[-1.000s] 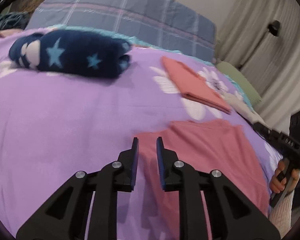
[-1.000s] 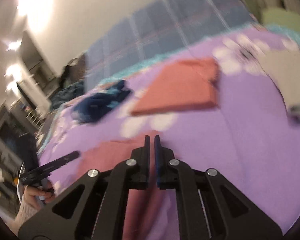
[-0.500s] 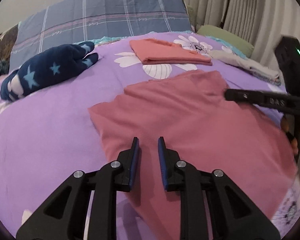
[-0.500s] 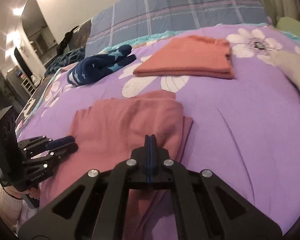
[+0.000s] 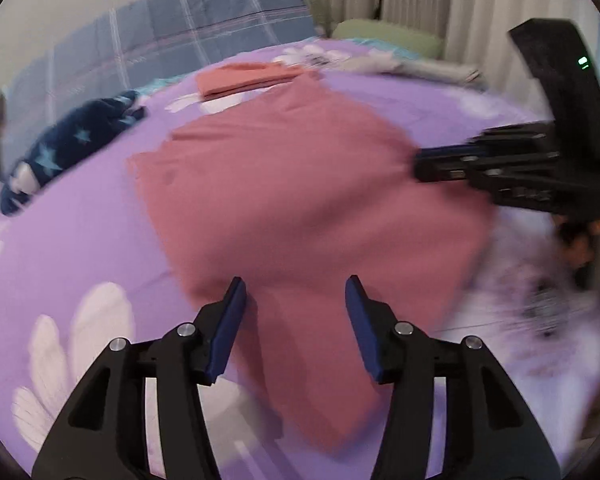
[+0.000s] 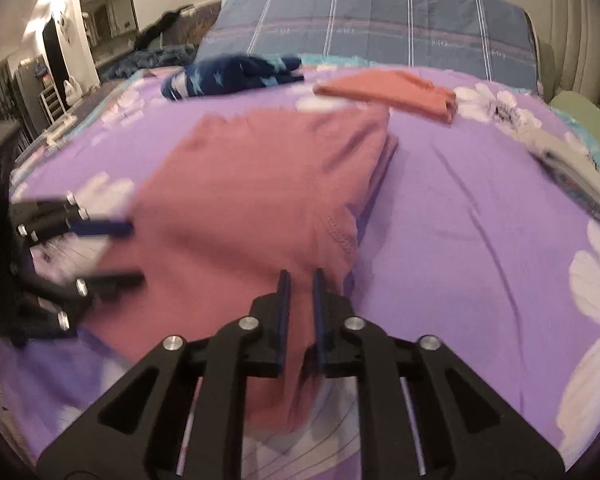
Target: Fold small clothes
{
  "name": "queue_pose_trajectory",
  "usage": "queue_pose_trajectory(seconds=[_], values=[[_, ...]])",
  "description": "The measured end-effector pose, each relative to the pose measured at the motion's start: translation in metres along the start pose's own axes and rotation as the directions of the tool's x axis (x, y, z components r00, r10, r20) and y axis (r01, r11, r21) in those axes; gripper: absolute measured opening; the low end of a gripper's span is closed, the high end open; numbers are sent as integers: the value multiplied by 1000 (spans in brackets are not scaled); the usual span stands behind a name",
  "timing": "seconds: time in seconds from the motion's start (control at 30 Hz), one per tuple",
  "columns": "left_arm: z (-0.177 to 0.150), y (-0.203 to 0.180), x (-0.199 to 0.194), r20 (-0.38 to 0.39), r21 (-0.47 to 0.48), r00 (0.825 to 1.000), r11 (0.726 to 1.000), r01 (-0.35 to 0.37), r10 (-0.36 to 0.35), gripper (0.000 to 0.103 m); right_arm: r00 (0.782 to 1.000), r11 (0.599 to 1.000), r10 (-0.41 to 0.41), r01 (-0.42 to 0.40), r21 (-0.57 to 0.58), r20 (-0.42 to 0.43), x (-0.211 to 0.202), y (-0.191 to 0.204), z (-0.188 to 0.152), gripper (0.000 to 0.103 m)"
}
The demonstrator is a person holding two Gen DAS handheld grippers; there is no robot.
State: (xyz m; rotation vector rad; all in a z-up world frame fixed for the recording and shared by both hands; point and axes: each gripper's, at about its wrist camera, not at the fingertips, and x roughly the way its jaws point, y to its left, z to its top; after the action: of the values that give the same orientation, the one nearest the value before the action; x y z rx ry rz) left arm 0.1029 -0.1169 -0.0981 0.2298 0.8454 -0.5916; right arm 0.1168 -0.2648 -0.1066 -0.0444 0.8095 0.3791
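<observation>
The left gripper (image 5: 296,292) is opening wide right now. Half a second ago its jaws were close together; now they are standing far apart over the near edge of the pink garment (image 5: 300,196), and nothing is pinched between them. The right gripper (image 6: 299,284) is opening too. It was squeezed fully shut a moment ago. Now there is a small gap, and a fold of the pink cloth is sitting between the blue pads, though they are no longer looking pressed tight on it. A hand (image 5: 596,236) is holding that gripper.

Both grippers have also slid across the bed since a second ago, and the pink garment is now lying doubled over on the purple flowered sheet (image 6: 480,208), with stacked edges showing on its right side. So it looks like one fold is just being finished and let go. Another fold may be coming next.

Counting things: two grippers. One pink garment being folded. One orange garment (image 6: 392,90) already folded, lying farther back. One dark blue starry bundle (image 6: 236,72) near the blue checked pillow (image 6: 380,24). One pale cloth (image 5: 416,66) is lying by the curtains, too blurry to name.
</observation>
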Motion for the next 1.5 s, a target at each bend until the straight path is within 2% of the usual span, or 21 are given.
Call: queue_pose_trajectory(seconds=[0.03, 0.1, 0.17, 0.27, 0.33, 0.43, 0.73, 0.87, 0.97, 1.07, 1.13, 1.27, 1.37, 1.5], values=[[1, -3, -8, 12, 2, 1000, 1000, 13, -13, 53, 1000, 1000, 18, -18, 6, 21, -8, 0, 4, 42], [3, -12, -22, 47, 61, 998, 997, -41, 38, 59, 998, 999, 20, -22, 28, 62, -23, -7, 12, 55], [4, -14, -27, 67, 80, 996, 995, -64, 59, 61, 997, 998, 9, -14, 61, 73, -29, -19, 20, 55], [8, -9, -26, 59, 56, 996, 996, -63, 60, 62, 998, 990, 25, -31, 136, 49, -24, -37, 30, 57], [12, 1, -19, 54, 44, 994, 994, -99, 96, 64, 998, 977, 57, -61, 204, 24, -11, -52, 33, 57], [17, 16, -9, 34, 0, 993, 994, -110, 110, 66, 994, 953, 111, -103, 284, -12, 11, -67, 33, 57], [23, 57, 20, -12, -97, 989, 984, -147, 146, 79, 976, 930, 212, -187, 316, -45, 44, -76, 33, 59], [25, 71, 29, -13, -142, 995, 985, -97, 96, 83, 969, 920, 245, -221, 323, -37, 46, -79, 33, 59], [26, 86, 36, -12, -220, 1000, 975, -7, 5, 84, 961, 912, 274, -247, 328, -37, 44, -79, 32, 59], [24, 99, 39, 15, -328, 992, 936, 124, -126, 83, 952, 905, 301, -269, 329, -48, 42, -75, 32, 59], [23, 98, 38, 33, -348, 983, 920, 182, -182, 83, 946, 906, 318, -284, 314, -65, 41, -67, 31, 59], [24, 96, 44, 11, -322, 984, 931, 172, -178, 83, 955, 927, 279, -240, 287, -103, 46, -60, 34, 59], [28, 100, 50, 9, -329, 983, 927, 178, -185, 82, 958, 913, 271, -225, 341, -92, 53, -70, 40, 59], [35, 107, 60, 15, -336, 981, 923, 186, -192, 79, 960, 920, 262, -217, 326, -100, 70, -71, 49, 59]])
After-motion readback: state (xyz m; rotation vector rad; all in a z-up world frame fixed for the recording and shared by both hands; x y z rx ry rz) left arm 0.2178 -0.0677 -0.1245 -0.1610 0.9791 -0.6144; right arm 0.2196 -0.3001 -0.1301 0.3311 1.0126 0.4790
